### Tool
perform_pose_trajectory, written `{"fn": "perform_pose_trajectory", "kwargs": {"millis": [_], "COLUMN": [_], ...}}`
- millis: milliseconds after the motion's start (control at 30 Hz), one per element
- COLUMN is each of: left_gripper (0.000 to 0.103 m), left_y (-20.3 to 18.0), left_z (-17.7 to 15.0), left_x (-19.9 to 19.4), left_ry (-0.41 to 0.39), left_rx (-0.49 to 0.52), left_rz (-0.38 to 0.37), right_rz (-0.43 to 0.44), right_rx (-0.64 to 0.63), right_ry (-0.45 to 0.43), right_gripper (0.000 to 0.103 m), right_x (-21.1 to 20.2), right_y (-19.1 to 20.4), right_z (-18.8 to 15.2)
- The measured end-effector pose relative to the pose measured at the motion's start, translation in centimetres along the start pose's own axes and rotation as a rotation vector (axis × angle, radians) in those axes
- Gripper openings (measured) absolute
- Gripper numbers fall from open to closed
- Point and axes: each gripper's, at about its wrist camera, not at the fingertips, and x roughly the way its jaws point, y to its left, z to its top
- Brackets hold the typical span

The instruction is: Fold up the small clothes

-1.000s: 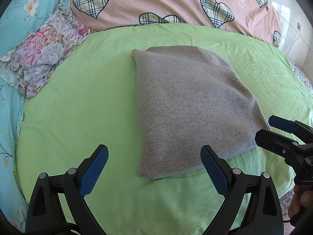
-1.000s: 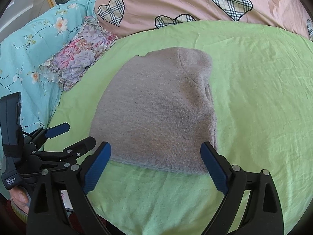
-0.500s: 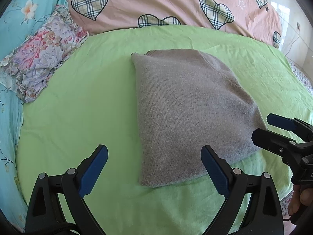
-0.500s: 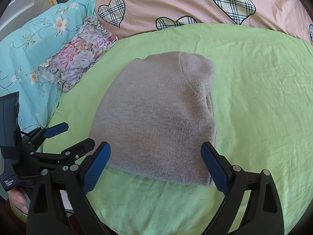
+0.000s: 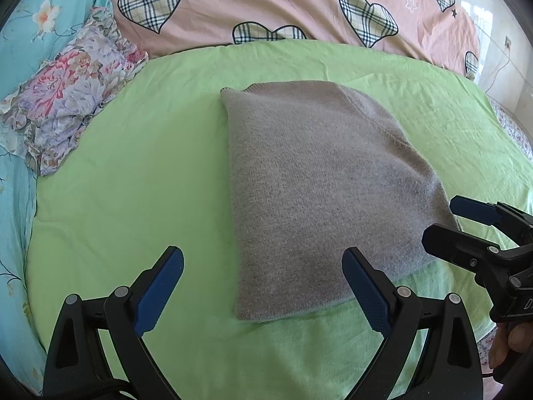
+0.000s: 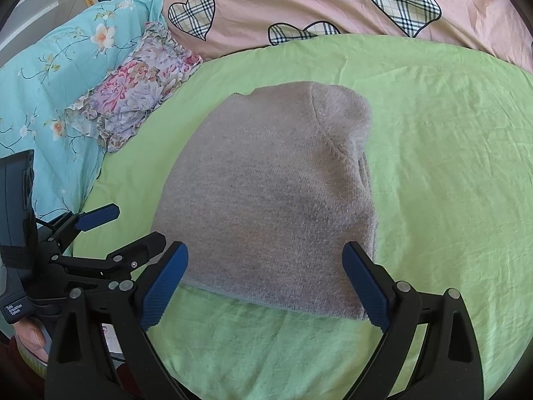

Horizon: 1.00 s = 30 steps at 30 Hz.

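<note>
A folded grey knit garment (image 5: 319,193) lies flat on the green sheet (image 5: 133,183); it also shows in the right wrist view (image 6: 273,196). My left gripper (image 5: 263,280) is open and empty, hovering over the garment's near left corner. My right gripper (image 6: 265,276) is open and empty, just above the garment's near edge. The right gripper also shows at the right edge of the left wrist view (image 5: 446,220), and the left gripper at the left of the right wrist view (image 6: 133,226).
A floral pillow (image 5: 66,100) lies at the left on a turquoise flowered cover (image 6: 43,76). A pink quilt with checked hearts (image 5: 283,3) runs along the far side. The bed's right edge (image 5: 513,126) drops away.
Both grippers have drawn back slightly toward the near edge and stayed open. The garment has not moved.
</note>
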Motion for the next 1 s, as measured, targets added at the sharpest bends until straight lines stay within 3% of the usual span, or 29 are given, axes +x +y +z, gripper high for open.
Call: {"fn": "perform_pose_trajectory", "kwargs": {"millis": [1000], "left_gripper": [0.097], "left_y": [-0.74], "left_z": [0.47], "left_x": [-0.23], "left_ry": [-0.001], "left_rx": [0.016], "left_rz": [-0.009], "right_rz": [0.008], "right_rx": [0.005], "right_ry": [-0.004], "right_gripper": [0.094], "right_x": [-0.09], "right_y": [0.02], "right_z": [-0.1]}}
